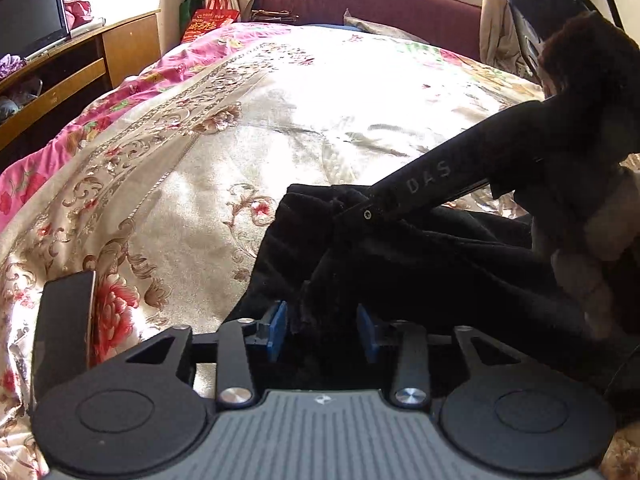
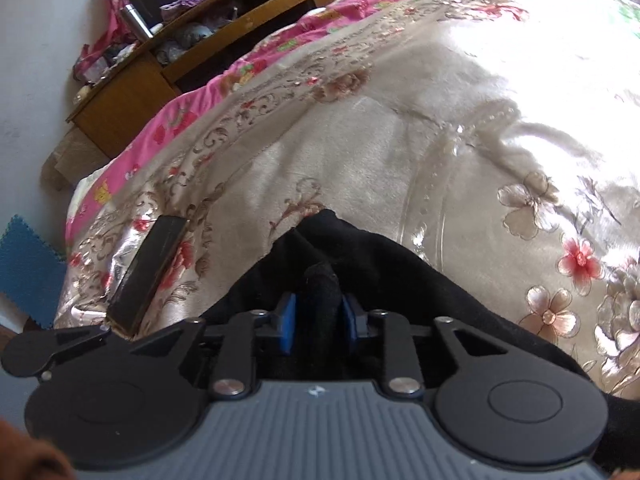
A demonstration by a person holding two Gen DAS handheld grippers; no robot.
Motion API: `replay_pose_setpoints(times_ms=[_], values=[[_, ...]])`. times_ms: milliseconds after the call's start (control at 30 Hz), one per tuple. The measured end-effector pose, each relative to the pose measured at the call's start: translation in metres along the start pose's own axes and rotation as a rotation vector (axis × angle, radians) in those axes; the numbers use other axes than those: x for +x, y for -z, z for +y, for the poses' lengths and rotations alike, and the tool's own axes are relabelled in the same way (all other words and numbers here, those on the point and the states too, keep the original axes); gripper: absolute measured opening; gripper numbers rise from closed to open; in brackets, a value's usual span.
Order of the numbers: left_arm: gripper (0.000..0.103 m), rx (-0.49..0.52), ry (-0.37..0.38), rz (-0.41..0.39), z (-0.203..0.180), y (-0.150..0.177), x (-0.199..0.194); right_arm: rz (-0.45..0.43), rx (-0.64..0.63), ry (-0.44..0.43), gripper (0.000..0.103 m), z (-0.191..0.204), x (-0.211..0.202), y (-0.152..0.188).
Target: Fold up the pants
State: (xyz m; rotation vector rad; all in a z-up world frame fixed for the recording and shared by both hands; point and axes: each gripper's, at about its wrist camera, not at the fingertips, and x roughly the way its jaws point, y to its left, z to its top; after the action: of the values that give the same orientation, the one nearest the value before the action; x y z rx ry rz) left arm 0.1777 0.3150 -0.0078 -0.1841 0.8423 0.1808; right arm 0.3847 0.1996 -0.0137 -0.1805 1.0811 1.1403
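Note:
Black pants lie bunched on a floral bedspread. My left gripper is at their near left edge. Its blue pads stand apart, with a loose fold of the cloth between them and a gap on each side. From the right, a long black finger of the right gripper reaches down onto the pants, with a hand behind it. In the right wrist view, my right gripper straddles a raised ridge of the pants. This ridge fills most of the space between its pads.
A dark flat slab lies on the bedspread at the left, near the bed's edge. A wooden desk with a monitor stands beyond the bed's left side. A red bag and a maroon headboard are at the far end.

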Motion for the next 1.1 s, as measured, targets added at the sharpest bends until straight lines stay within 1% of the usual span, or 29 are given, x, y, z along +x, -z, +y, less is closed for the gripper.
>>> replay_pose_setpoints(times_ms=[33,67,100,167,200,233,267,300,333,367,400,433,467,533,600,633,733,800,833,867,900,933,967,1033,1100], values=[[0.058,0.002,0.013,0.007,0.000,0.001,0.002,0.029,-0.018,-0.015,0.058,-0.004,-0.002,0.000],[0.062,0.005,0.015,0.010,-0.001,0.002,0.002,0.058,-0.035,-0.027,0.059,-0.008,-0.001,-0.001],[0.065,0.010,0.020,0.013,-0.003,0.003,0.003,0.089,-0.049,-0.043,0.059,-0.013,0.001,-0.001],[0.074,0.006,0.027,0.025,-0.004,0.004,0.008,0.151,-0.058,-0.069,0.060,-0.022,0.012,0.000],[0.076,-0.001,0.028,0.032,-0.005,0.004,0.013,0.182,-0.053,-0.095,0.061,-0.027,0.022,0.003],[0.076,-0.003,0.021,0.043,-0.006,0.004,0.019,0.194,-0.041,-0.102,0.061,-0.028,0.028,0.005],[0.074,0.007,0.003,0.052,-0.008,0.005,0.024,0.197,-0.028,-0.100,0.060,-0.027,0.031,0.004],[0.070,0.023,-0.014,0.052,-0.010,0.004,0.026,0.202,-0.040,-0.099,0.056,-0.022,0.031,0.003],[0.060,0.037,-0.030,0.045,-0.012,0.003,0.026,0.208,-0.072,-0.101,0.041,-0.016,0.029,0.002],[0.046,0.040,-0.032,0.041,-0.011,0.002,0.025,0.217,-0.076,-0.111,0.031,-0.013,0.027,0.000],[0.040,0.027,-0.027,0.036,-0.008,0.001,0.023,0.231,-0.037,-0.122,0.020,-0.012,0.026,-0.001],[0.033,0.004,-0.019,0.033,-0.002,-0.002,0.021,0.237,-0.016,-0.124,0.017,-0.011,0.024,-0.002],[0.027,-0.025,-0.006,0.032,0.003,-0.004,0.019,0.234,-0.019,-0.119,0.016,-0.008,0.023,-0.003],[0.021,-0.065,-0.010,0.029,0.014,-0.010,0.017,0.222,-0.011,-0.111,0.013,-0.006,0.022,-0.008],[0.021,-0.049,-0.043,0.007,0.018,-0.014,0.012,0.198,0.019,-0.136,0.012,-0.006,0.020,-0.015],[0.021,-0.047,-0.055,-0.008,0.021,-0.016,0.008,0.186,0.003,-0.137,0.012,-0.003,0.019,-0.018],[0.021,-0.078,-0.040,-0.034,0.030,-0.019,0.001,0.167,-0.006,-0.148,0.012,-0.001,0.020,-0.024],[0.021,-0.086,-0.011,-0.051,0.031,-0.019,-0.003,0.167,0.013,-0.156,0.012,0.000,0.022,-0.026],[0.024,-0.083,-0.001,-0.062,0.030,-0.018,-0.004,0.167,0.010,-0.165,0.012,0.002,0.022,-0.027],[0.036,-0.074,0.007,-0.061,0.027,-0.018,-0.004,0.160,0.003,-0.167,0.012,0.004,0.021,-0.029],[0.046,-0.065,0.006,-0.055,0.025,-0.017,-0.002,0.149,-0.008,-0.173,0.012,0.008,0.019,-0.031],[0.065,-0.047,-0.001,-0.052,0.021,-0.014,0.002,0.141,-0.012,-0.182,0.012,0.009,0.016,-0.033],[0.073,-0.025,-0.012,-0.052,0.019,-0.011,0.007,0.134,-0.014,-0.187,0.012,0.010,0.012,-0.035],[0.073,0.037,-0.035,-0.049,0.014,-0.008,0.017,0.130,-0.017,-0.181,0.011,0.011,0.006,-0.037],[0.075,0.070,-0.012,-0.038,0.013,-0.007,0.028,0.134,-0.011,-0.182,0.011,0.009,0.002,-0.038]])
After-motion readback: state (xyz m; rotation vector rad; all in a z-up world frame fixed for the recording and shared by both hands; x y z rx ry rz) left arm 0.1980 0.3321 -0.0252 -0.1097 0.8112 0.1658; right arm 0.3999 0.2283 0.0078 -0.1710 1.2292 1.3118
